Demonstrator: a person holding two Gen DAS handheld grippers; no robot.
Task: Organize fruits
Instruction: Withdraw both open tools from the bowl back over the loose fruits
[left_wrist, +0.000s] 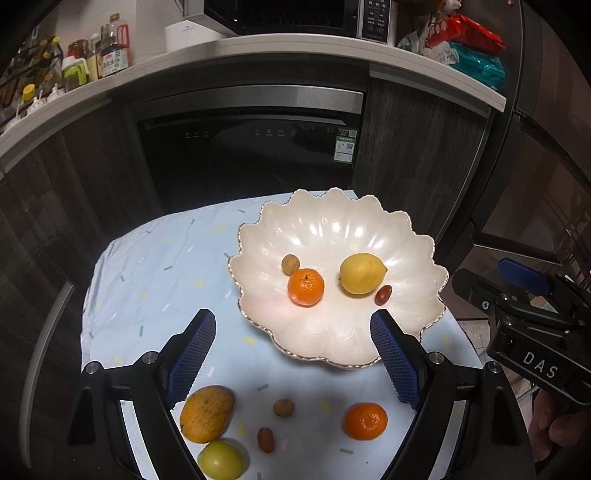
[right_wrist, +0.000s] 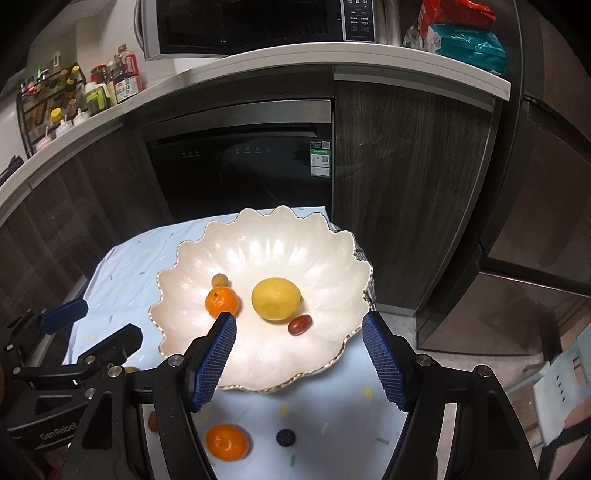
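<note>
Four fruits sit in the bowl (left_wrist: 332, 236): lemon (left_wrist: 362, 273), orange (left_wrist: 306, 287), a small brown fruit (left_wrist: 290, 264) touching the orange's far side, and a red date (left_wrist: 383, 294) just beside the lemon.

Left wrist view. Left gripper (left_wrist: 293, 354) hangs spread, nothing between its pads, above the cloth (left_wrist: 147, 266) and the bowl's near rim. Loose on the cloth below it: mango (left_wrist: 207, 413), green fruit (left_wrist: 221, 459) touching the mango's near end, second brown fruit (left_wrist: 283, 408), second date (left_wrist: 266, 439), second orange (left_wrist: 365, 421). Judgement: next pick is one of these. The mango is the widest and lies right under the left finger; take it across its short axis, and lift clear so the green fruit is not rolled. Small fruits need a near-closed, centred pinch.

Right wrist view. Right gripper (right_wrist: 299, 354) also spread and empty, over the bowl's (right_wrist: 258, 236) near rim. The loose orange (right_wrist: 227, 441) lies below its left finger; a dark round berry (right_wrist: 285, 437) sits near it, well clear of the bowl. The left gripper's (right_wrist: 92, 321) body shows at left, close by.

Obstacles. The scalloped rim stands raised between the loose fruit and the bowl floor, so carry high over it. Two grippers working side by side risk a knock; move one at a time. Set new fruit in the bare near part of the bowl, away from the lemon (right_wrist: 276, 298), which could roll. Cabinets, oven and counter clutter stand well behind, out of the way.
</note>
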